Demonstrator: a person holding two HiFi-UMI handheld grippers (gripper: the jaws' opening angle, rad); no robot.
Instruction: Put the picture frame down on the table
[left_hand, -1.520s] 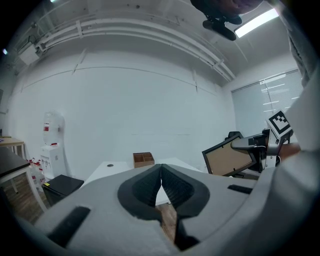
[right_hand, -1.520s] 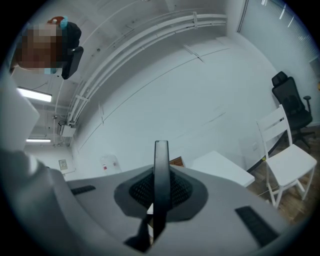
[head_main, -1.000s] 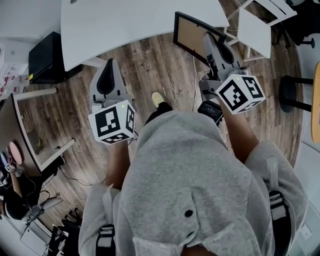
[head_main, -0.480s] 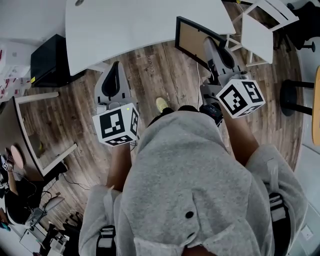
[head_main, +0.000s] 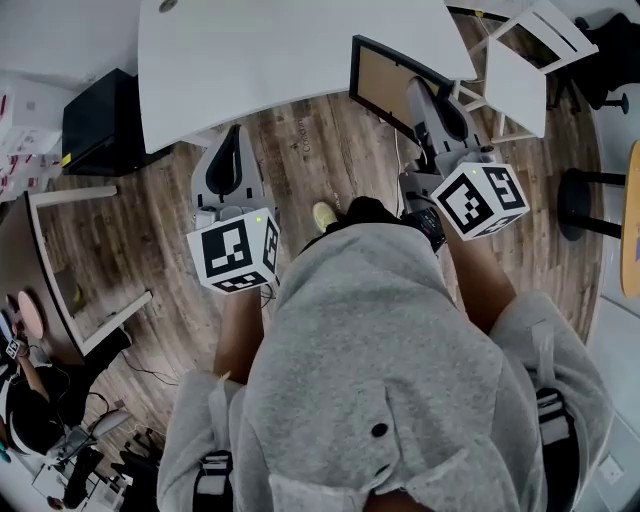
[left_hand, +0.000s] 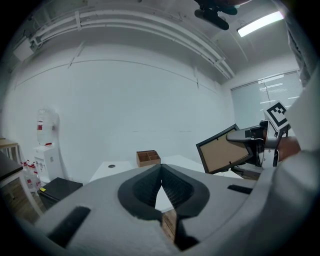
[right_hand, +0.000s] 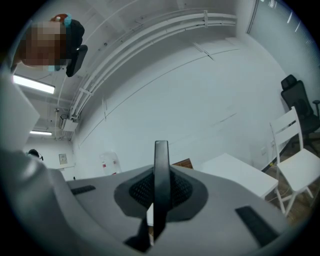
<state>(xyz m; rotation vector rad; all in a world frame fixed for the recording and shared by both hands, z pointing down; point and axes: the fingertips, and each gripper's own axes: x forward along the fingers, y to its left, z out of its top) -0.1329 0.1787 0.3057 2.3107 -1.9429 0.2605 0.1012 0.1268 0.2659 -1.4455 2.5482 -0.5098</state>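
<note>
The picture frame is black-edged with a brown backing and hangs upright in the air over the near edge of the white table. My right gripper is shut on its right side. In the right gripper view the frame shows edge-on, pinched between the pads. My left gripper is over the wooden floor just short of the table, shut with nothing in it. Its fingertips meet. From the left gripper view the frame tilts at the right.
A white folding chair stands right of the frame, and a dark stool sits further right. A black box is on the floor at left, beside a wooden stand. A small wooden organiser rests on the table.
The person has stepped a little closer to the table, and both grippers have moved forward with them. The frame stays in the right gripper.
</note>
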